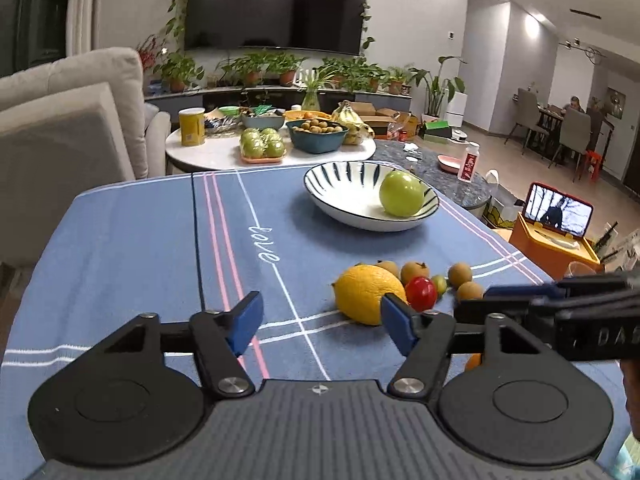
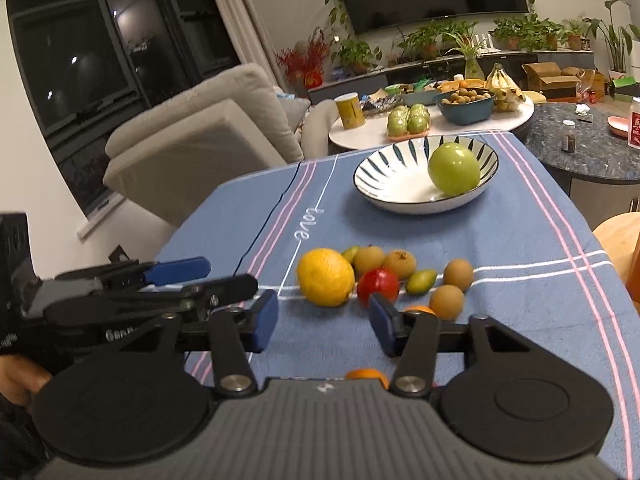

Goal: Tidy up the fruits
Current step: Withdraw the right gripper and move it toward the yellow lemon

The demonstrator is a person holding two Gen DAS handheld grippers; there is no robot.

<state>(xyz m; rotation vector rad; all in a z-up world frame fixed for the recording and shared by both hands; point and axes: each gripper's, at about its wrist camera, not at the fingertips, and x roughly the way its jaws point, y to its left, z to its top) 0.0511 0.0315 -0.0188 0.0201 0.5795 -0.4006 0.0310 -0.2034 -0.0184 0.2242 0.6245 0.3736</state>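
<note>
Both the left gripper and right gripper (blue-padded jaws apart, empty) hover over the woven tablecloth before a dimpled lemon.

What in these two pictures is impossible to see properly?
Right wrist view: orange fruit mostly hidden behind the right gripper.
Left wrist view: yellow fruit partly covered by a blue fingertip.
Left wrist view: bottle label too small to read.
</note>
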